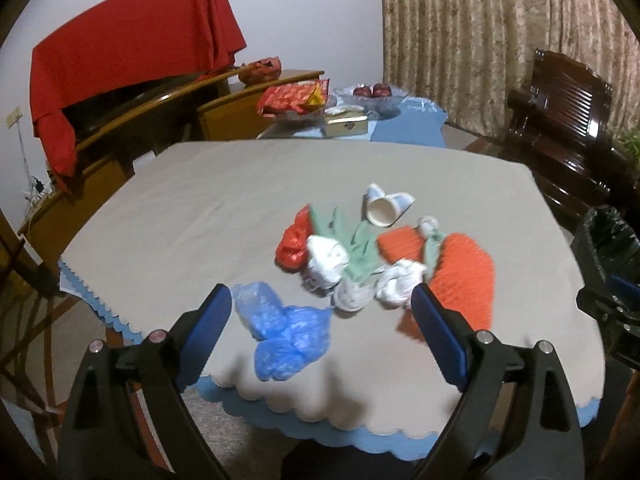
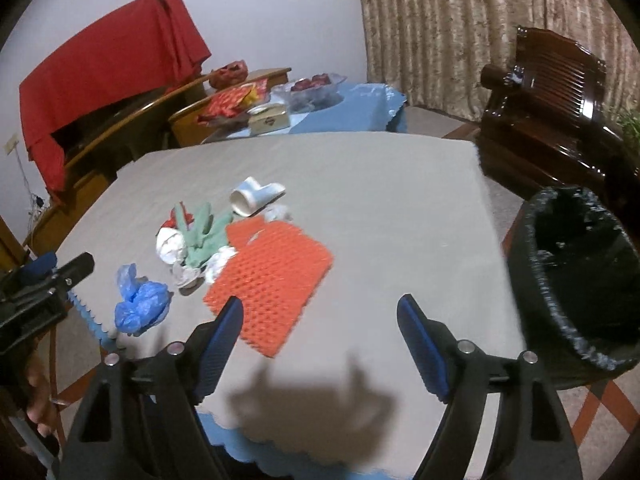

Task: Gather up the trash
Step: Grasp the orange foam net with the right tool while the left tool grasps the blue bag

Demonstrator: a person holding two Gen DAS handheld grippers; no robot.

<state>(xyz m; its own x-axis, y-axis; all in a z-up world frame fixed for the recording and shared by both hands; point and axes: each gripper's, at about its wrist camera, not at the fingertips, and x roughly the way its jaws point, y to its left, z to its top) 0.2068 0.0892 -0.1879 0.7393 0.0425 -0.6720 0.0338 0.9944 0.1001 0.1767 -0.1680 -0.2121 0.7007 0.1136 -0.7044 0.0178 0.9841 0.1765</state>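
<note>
Left wrist view: left gripper (image 1: 322, 312) jaws spread wide, nothing gripped, hanging over the near edge of the table (image 1: 180, 208). Crumpled blue plastic bag (image 1: 286, 334) lies between the jaws, closer to the left pad, no contact visible. Rest of the trash pile just beyond: white paper wads (image 1: 326, 266), red bag (image 1: 294, 244), green glove (image 1: 356, 248), orange mesh mat (image 1: 460, 276), tipped paper cup (image 1: 386, 210). Black-lined bin (image 1: 610, 248) at right edge, contents not visible. Glass bowl (image 1: 372, 100) on the far table holds red fruit. Right wrist view: right gripper (image 2: 320, 334) also wide open, empty, bare cloth between the jaws; orange mesh mat (image 2: 272, 280) corner just beside the left pad. Bin (image 2: 580, 276) right of the table, liner dark, contents unclear. Blue plastic bag (image 2: 140, 300) well left, near the left gripper (image 2: 48, 280).
</note>
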